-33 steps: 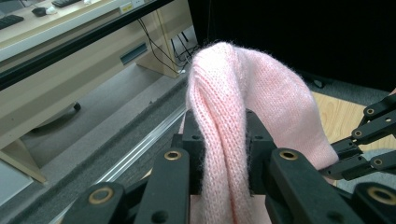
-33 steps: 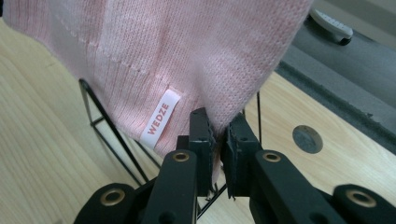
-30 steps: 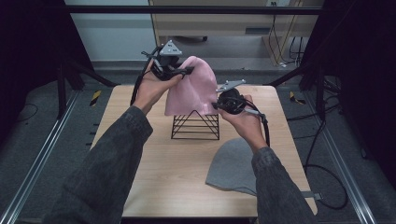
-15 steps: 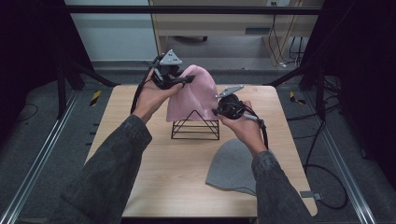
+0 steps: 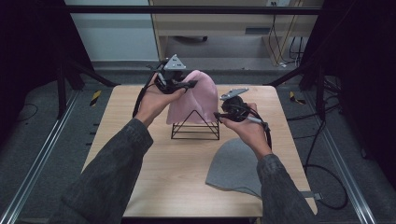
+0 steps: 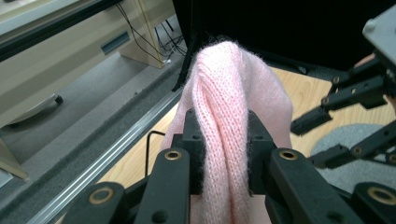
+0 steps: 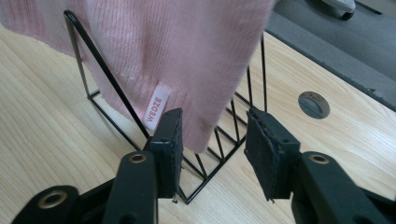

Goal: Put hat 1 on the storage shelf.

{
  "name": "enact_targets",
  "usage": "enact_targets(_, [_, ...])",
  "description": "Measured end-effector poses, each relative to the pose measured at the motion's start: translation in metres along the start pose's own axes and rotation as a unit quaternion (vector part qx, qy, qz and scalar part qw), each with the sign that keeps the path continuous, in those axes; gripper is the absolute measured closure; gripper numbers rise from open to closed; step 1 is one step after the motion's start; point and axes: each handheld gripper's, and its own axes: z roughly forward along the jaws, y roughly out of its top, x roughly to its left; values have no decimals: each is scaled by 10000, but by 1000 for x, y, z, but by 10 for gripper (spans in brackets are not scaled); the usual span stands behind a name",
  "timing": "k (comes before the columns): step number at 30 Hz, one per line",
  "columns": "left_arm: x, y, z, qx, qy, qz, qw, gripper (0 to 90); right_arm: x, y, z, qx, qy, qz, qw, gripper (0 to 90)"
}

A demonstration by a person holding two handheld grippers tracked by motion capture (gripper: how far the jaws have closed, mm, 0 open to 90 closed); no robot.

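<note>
The left gripper [image 6: 223, 140] is pinching a fold near the crown of the pink knit hat [image 5: 194, 95], which hangs down from its jaws over the black wire rack [image 5: 195, 126]. The right gripper [image 7: 212, 135] has just been opening; its jaws stand spread with the hat's lower corner dangling between them, pads off the cloth. The hat's long axis runs upright from that hem to the left grip, so I judge the right hand nearer the free edge, with the grey hat [image 5: 236, 168] lying behind it, toward the person

Grey carpet floor [image 5: 56, 140] lying around the wooden table [image 5: 177, 186], beige cabinet [image 5: 210, 28] standing at twelve o'clock, cables [image 5: 289, 46] hanging at one o'clock, dark curtains [image 5: 28, 51] flanking both sides
</note>
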Motion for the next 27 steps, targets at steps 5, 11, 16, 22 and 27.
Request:
enact_targets(5, [-4, -3, -1, 29, -20, 29, 10000, 751, -3, -9, -5, 47, -60, 71, 9999, 515])
enact_targets(11, [-7, -11, 0, 130, -63, 17, 9999, 750, -9, -22, -10, 147, -105, 126, 9998, 499])
enact_targets(16, [-9, -16, 3, 203, -101, 23, 9997, 749, -14, -27, -14, 171, -140, 142, 9997, 496])
enact_targets(22, [-11, -24, 3, 233, -112, 12, 9997, 748, -20, -33, -16, 250, -176, 187, 9994, 494])
enact_targets(27, [-10, -31, 5, 347, -79, 33, 9994, 738, -24, -42, -14, 368, -200, 211, 9989, 486])
